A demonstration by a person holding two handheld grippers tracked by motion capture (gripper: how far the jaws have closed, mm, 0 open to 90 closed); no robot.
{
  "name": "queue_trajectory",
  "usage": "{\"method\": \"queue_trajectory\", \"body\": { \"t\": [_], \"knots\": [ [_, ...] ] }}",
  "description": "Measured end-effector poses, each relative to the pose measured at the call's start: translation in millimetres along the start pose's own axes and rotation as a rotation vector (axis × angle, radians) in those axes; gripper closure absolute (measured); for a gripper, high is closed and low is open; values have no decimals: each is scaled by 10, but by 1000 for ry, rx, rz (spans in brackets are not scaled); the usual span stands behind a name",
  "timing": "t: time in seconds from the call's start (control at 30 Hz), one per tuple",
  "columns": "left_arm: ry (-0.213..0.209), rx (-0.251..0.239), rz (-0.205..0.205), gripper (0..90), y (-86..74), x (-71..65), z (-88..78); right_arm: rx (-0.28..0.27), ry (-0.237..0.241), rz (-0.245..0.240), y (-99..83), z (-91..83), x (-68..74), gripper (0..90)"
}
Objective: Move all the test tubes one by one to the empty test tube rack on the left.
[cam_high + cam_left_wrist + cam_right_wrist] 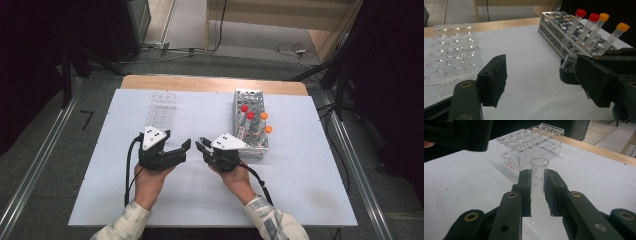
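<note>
I see an empty clear rack [162, 110] far left on my white counter [300, 190], cables [295, 49] on the floor beyond.

On the clear, uncapped plastic tube [538, 182] we see faint grey printing just below its open rim in the right gripper view: what looks like small figures and graduation marks, too blurred for us to read. A short line of red lettering runs along the lower front edge of the empty clear acrylic tube rack [529, 147] behind it; we cannot make out its words either. In the left gripper view, small red marks sit beside the wells of that same rack [451, 52], likely position numbers, again too small to read. We find no legible brand, label or sign anywhere else.
</note>
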State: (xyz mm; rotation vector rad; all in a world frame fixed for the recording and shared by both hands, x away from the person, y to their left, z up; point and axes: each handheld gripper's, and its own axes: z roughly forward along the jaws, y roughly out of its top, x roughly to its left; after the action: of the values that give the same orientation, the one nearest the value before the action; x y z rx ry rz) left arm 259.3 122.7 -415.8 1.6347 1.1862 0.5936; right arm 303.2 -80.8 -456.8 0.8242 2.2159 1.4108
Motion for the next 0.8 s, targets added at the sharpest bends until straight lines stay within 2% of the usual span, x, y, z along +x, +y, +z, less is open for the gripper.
{"method": "queue_trajectory", "body": {
  "t": [0.1, 0.27, 0.57, 0.8],
  "knots": [
    [-32, 0, 5, 383, 9, -25, 31, -4, 6, -2, 9, 16, 42, 729],
    [-71, 12, 16, 464, 12, -54, 81, -8, 17, -5, 20, 27, 72, 729],
    [-99, 39, 29, 541, 3, -80, 154, -13, 28, -15, 30, 45, 131, 729],
    [-110, 42, 34, 627, -1, -77, 174, -13, 32, -21, 39, 46, 163, 729]
  ]
}}
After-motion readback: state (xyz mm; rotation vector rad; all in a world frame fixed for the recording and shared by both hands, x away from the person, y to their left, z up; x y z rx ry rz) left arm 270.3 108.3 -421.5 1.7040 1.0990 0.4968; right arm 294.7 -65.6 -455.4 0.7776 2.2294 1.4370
